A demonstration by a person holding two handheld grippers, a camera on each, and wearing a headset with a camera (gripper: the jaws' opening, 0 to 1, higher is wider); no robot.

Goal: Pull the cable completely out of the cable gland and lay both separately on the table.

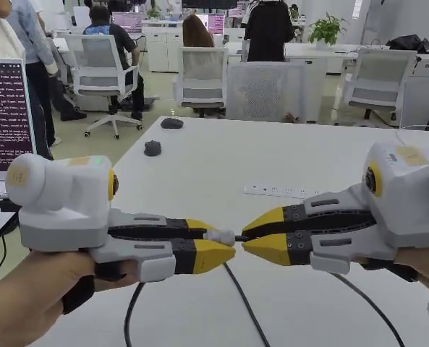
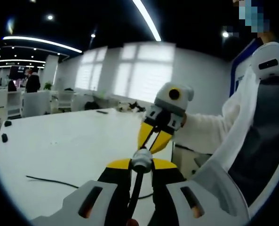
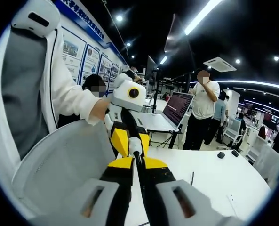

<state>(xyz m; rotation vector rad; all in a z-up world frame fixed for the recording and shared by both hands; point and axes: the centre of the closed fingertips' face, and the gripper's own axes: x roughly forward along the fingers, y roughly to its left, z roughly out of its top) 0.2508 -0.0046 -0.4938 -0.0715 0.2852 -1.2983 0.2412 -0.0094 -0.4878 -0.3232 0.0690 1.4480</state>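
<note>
- The cable gland is a small white fitting. It sits in the air above the bench, between the two sets of tongs.
- The left tongs are closed on the cable gland, with the yellow tips on either side of its body. The left gripper view shows the gland seated between the tips of the left tongs.
- The cable is black. In the left gripper view it runs from the rear of the gland back between the jaws, so it is still threaded through the gland.
- The right tongs are narrowed down onto the cable, just beside the front face of the gland. The tips nearly meet those of the left tongs.
- In the right gripper view the cable lies along the centre line of the right tongs. The gland sits directly ahead, held in the left tongs.
- In the left gripper view the right tongs point straight back at the gland.
- Slack black cable trails down onto the bench below both grippers.
- Farther back on the bench are a white power strip and a dark computer mouse.
- A laptop stands open at the left edge.
</note>
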